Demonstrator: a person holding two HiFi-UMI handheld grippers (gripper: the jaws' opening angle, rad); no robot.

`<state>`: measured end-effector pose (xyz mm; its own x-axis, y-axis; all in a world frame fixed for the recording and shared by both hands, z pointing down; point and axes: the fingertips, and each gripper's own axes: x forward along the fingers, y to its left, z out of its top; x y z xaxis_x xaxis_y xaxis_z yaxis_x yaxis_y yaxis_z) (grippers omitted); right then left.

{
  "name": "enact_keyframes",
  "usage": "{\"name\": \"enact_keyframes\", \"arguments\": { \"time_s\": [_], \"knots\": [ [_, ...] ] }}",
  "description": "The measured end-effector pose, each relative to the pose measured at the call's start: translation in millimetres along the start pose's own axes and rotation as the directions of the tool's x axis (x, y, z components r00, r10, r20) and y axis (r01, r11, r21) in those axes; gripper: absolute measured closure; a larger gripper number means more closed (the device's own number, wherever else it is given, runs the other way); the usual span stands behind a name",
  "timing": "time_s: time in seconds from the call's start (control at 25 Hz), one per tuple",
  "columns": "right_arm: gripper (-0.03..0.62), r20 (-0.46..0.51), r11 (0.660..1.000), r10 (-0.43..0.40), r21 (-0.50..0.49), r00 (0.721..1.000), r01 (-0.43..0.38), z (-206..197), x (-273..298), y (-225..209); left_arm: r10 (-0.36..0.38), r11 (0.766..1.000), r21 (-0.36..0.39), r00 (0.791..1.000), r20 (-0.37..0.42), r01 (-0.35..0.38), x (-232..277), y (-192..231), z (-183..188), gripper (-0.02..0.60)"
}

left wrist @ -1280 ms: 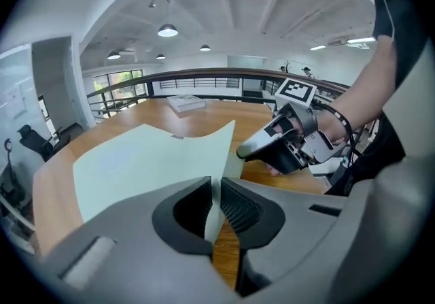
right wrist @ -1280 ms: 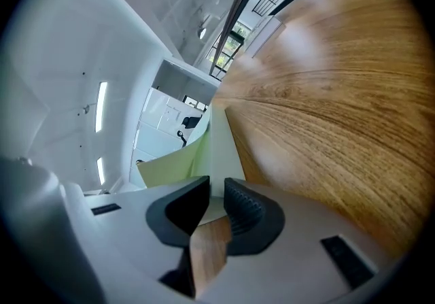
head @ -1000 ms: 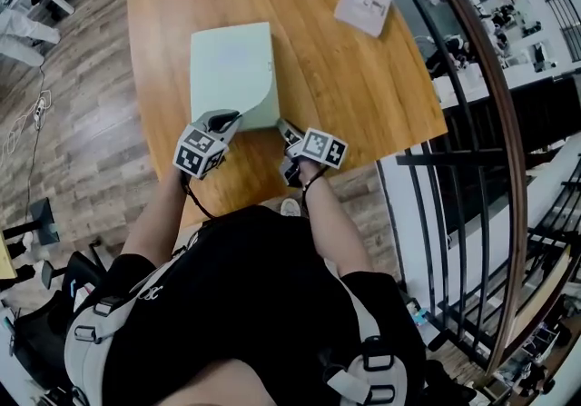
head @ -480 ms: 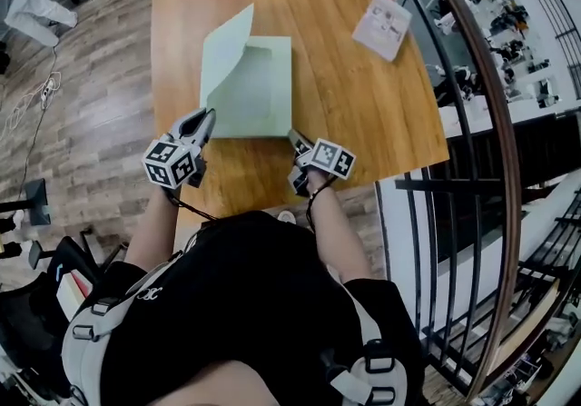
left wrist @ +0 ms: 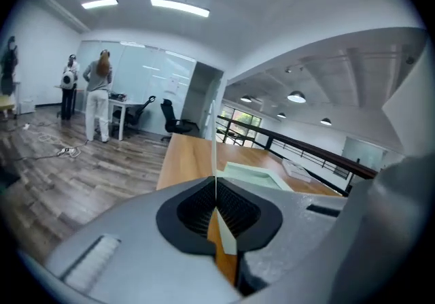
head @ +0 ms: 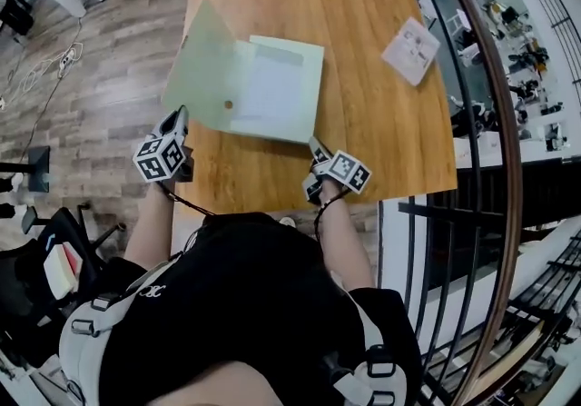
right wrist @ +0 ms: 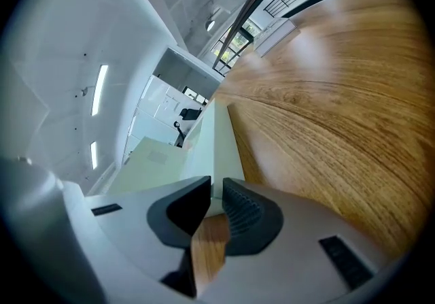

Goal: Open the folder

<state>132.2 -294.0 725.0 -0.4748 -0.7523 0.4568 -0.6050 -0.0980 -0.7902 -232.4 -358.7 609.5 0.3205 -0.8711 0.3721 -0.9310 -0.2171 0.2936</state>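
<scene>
A pale green folder (head: pixel 277 91) lies open on the wooden table (head: pixel 363 132). Its cover (head: pixel 204 68) is swung up and out over the table's left edge. My left gripper (head: pixel 181 115) is shut on the cover's near edge; in the left gripper view the thin sheet (left wrist: pixel 215 153) stands upright between the pressed pads of that gripper (left wrist: pixel 216 204). My right gripper (head: pixel 314 149) sits at the folder's near right corner. In the right gripper view the folder's thick edge (right wrist: pixel 216 139) runs in between the pads of that gripper (right wrist: pixel 215 202), which hold it.
A white printed booklet (head: pixel 410 50) lies at the table's far right. A dark metal railing (head: pixel 481 123) curves along the right side. Wooden floor (head: pixel 100 113) lies to the left, with a chair (head: pixel 54 241) at the near left. Two people (left wrist: pixel 98 95) stand far off by desks.
My left gripper has swung left and a little up with the cover, turning it from closed to wide open. The right gripper has stayed at the near right corner.
</scene>
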Motion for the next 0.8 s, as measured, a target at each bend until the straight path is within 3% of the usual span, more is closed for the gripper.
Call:
{"name": "enact_keyframes", "arguments": {
  "time_s": [0.12,0.32,0.56,0.8],
  "knots": [
    [0.534,0.005,1.000,-0.006,0.011,1.000,0.006,0,0,0,0.077,0.989,-0.125,0.996,-0.039,-0.081,0,37,-15,0.577],
    [0.534,0.019,0.998,-0.008,0.055,1.000,0.007,1,0,-4,0.152,0.937,-0.303,0.984,-0.089,-0.173,4,80,-44,0.574],
    [0.534,0.006,0.999,-0.034,0.026,0.999,0.033,4,-3,-5,0.254,0.911,-0.285,0.950,-0.184,-0.299,14,108,-68,0.548],
    [0.534,0.002,0.998,-0.060,-0.007,0.998,0.060,5,-3,-4,0.336,0.886,-0.212,0.886,-0.320,-0.413,21,131,-102,0.512]
  ]
}}
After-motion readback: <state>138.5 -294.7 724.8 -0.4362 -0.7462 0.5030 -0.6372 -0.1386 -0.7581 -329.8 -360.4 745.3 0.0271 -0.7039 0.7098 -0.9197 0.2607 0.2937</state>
